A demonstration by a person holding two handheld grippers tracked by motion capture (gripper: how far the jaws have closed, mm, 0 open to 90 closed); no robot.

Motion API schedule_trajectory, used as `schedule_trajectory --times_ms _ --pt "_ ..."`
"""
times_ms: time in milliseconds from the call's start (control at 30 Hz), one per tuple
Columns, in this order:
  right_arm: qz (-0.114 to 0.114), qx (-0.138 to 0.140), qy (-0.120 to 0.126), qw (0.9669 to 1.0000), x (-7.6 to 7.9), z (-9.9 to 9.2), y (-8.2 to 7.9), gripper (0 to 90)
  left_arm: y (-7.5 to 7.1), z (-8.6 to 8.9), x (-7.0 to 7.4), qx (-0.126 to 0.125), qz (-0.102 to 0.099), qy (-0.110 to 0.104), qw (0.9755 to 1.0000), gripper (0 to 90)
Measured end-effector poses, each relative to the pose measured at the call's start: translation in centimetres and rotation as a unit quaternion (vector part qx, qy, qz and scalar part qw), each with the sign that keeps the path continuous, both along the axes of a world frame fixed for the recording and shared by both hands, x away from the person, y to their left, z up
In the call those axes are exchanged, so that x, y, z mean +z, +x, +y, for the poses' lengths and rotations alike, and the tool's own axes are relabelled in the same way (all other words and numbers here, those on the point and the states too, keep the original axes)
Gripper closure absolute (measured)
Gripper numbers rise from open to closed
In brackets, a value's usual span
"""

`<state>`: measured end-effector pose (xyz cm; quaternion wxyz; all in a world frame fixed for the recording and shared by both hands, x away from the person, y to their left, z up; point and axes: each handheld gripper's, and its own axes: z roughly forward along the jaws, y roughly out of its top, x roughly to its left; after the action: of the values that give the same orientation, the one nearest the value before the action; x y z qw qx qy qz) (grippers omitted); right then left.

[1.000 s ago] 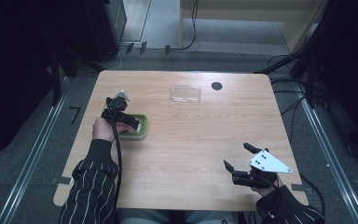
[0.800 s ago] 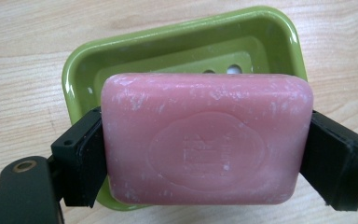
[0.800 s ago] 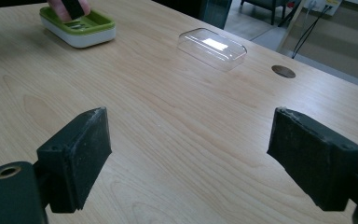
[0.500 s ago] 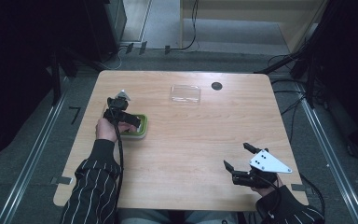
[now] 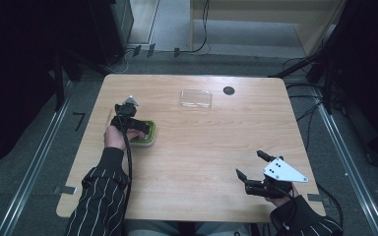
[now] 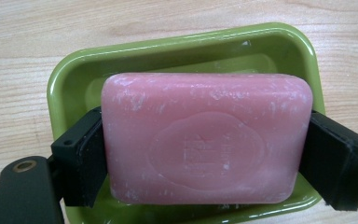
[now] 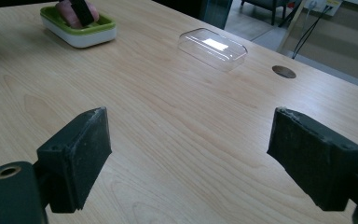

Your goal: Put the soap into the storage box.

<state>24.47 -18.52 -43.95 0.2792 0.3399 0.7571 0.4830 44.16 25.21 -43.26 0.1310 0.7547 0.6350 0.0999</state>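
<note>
Little changed over the last second: left tool stays clamped on pink soap bar, low over green soap dish. Right tool idle, jaws wide. Soap not yet released.

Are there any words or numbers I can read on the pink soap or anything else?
Pink soap: an oval stamp with raised marks inside, too faint and worn to read.
Green soap dish: no writing.
Clear lid: no writing.
So there is nothing that can be quoted.
</note>
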Motion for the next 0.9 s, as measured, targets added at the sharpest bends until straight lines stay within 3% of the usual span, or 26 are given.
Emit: schedule_trajectory --times_ms 900 --pt "0.0 0.001 0.001 1.0 0.01 0.03 0.03 13.6 0.22 -0.21 -0.97 0.0 0.0 0.012 0.9999 13.7"
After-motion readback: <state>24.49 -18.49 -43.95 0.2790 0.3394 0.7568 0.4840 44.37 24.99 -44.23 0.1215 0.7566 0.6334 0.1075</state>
